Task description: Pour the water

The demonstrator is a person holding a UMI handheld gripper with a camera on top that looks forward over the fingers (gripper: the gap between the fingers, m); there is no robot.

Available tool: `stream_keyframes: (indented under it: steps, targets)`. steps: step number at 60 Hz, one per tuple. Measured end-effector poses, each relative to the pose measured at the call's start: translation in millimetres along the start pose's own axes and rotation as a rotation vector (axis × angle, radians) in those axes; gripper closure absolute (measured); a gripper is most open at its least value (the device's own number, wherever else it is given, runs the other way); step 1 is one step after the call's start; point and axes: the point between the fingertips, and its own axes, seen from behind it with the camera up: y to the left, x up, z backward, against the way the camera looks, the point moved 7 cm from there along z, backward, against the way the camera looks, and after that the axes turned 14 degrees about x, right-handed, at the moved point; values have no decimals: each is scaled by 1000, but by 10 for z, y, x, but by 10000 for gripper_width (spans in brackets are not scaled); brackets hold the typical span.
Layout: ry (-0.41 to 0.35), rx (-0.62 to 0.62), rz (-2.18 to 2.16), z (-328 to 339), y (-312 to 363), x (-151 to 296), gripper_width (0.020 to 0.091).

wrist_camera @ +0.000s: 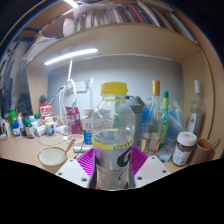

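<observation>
Bottle (113, 135), one, clear with a yellow cap, stands upright between the two pink pads (88, 160) of the gripper (113, 168), which clamps it on both sides (many small jars crowd the counter (25, 150) behind). One round bowl (52, 156) sits near the counter's front edge.

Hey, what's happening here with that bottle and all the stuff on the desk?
A hand-held gripper is clamped on a clear plastic bottle with a yellow cap, its purple pads pressing on both sides of the yellow-green label. The bottle is upright with the cap on, so no pouring has begun. Beyond it to the left sits a shallow cream bowl on the cluttered wooden desk, and a small brown jar with a white lid stands to the right.
</observation>
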Motion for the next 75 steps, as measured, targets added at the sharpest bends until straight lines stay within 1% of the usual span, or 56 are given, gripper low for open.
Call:
stream_keyframes:
  steps: [4, 13, 17, 22, 24, 25, 26, 29, 31, 37, 40, 46, 54, 60, 65, 70, 71, 72, 75]
  targets:
    - [-18, 3, 35, 14, 18, -20, 640]
    - [-55, 6, 15, 34, 6, -34, 631]
    - [-58, 11, 33, 36, 11, -36, 595]
    - [-42, 18, 37, 31, 14, -28, 524]
    - [-19, 25, 41, 18, 9, -36, 490]
    - [7, 29, 41, 4, -5, -55, 455]
    - [40, 31, 37, -3, -10, -92, 410]
    - [122, 31, 17, 2, -26, -193, 238]
    - [140, 35, 12, 21, -20, -211, 253]
    - [118, 27, 37, 169, 21, -185, 266]
    - [122, 27, 53, 288, 65, -191, 264]
    - [127, 29, 76, 602, 181, -202, 264]
    - [147, -6, 161, 1146, 321, -260, 266]
    - [124, -28, 207, 1549, 451, -287, 267]
    - [106, -17, 207, 1861, 634, -311, 265]
    - [67, -6, 199, 2143, 814, -304, 263]
    - [57, -5, 198, 2199, 849, -295, 245]
    - [48, -4, 195, 2254, 885, -286, 263]
    - [29, 2, 184, 2392, 972, -275, 265]
